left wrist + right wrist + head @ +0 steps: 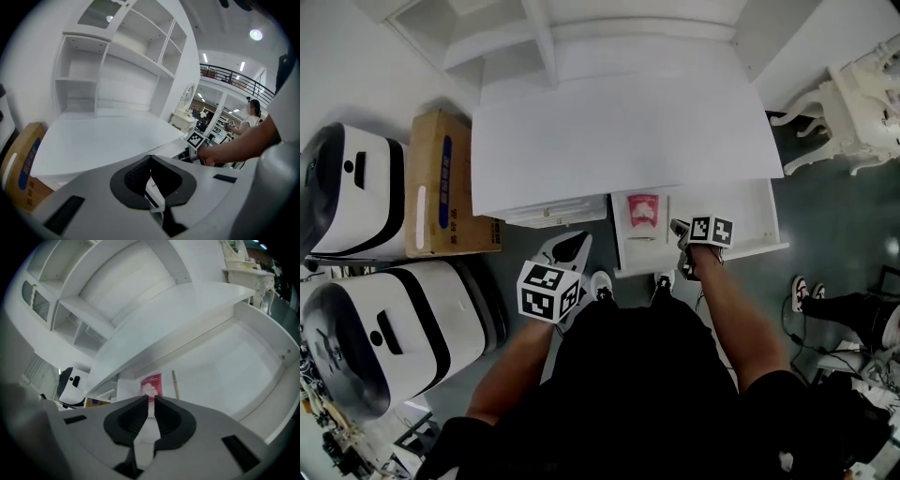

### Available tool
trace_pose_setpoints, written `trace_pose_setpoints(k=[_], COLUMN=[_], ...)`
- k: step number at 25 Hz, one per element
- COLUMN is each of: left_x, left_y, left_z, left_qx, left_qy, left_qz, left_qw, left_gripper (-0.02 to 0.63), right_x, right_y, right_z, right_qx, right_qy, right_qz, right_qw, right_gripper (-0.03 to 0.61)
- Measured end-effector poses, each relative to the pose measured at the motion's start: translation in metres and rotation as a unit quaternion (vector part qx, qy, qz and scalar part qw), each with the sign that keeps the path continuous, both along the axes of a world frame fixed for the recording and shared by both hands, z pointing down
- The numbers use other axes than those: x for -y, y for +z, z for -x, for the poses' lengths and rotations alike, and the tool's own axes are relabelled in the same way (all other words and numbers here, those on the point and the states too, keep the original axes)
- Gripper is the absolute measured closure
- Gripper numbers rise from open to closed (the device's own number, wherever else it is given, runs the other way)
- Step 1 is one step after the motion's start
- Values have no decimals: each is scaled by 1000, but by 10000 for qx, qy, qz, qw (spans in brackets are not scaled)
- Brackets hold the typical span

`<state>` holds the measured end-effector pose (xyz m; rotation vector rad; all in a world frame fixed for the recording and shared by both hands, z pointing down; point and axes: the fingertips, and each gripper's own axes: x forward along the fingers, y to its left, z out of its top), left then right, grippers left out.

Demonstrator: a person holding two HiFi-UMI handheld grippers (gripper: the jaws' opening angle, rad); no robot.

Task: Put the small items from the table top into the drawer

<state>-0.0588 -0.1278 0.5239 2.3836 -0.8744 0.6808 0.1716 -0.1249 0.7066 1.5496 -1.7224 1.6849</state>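
Observation:
The white table top [619, 141] is bare. Under its right half the drawer [764, 220] stands pulled out. A pink printed card [643, 212] lies flat at its left end, with a thin wooden stick [176, 384] just to the right of it. My right gripper [680, 230] hovers at the drawer's front edge, pointing in at the card [151, 384]; its jaws [151, 399] stand a narrow slit apart with nothing between them. My left gripper [572, 246] hangs in front of the desk's left half, its tips [150, 157] touching and empty.
A cardboard box [441, 183] and two white-and-black machines [356, 192] [384, 328] stand left of the desk. An ornate white table [853, 117] is at the right. Another person's feet [806, 291] show on the grey floor. Open shelves [122, 61] rise behind the table top.

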Motion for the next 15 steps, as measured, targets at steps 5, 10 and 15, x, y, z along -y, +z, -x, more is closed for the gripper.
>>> trace_pose_setpoints(k=[5,10,15], left_x=[-6,-15,-19], left_y=[-3,-4,-7], left_z=[-3,-1,-5], left_qx=[-118,-147,-137], left_qy=[390,745,962], left_qz=[-23,-43,-136], left_qw=[9992,9971,9952], left_gripper=[603,603,603], right_x=[-19,-39,-47], right_y=[-49,-98,-145], right_z=[27,47,55], right_qx=[529,560,-127], right_qy=[256,275,93], right_qz=[-542,-1260,-2157], right_qw=[9968,9901,9763], right_gripper=[532,532,535])
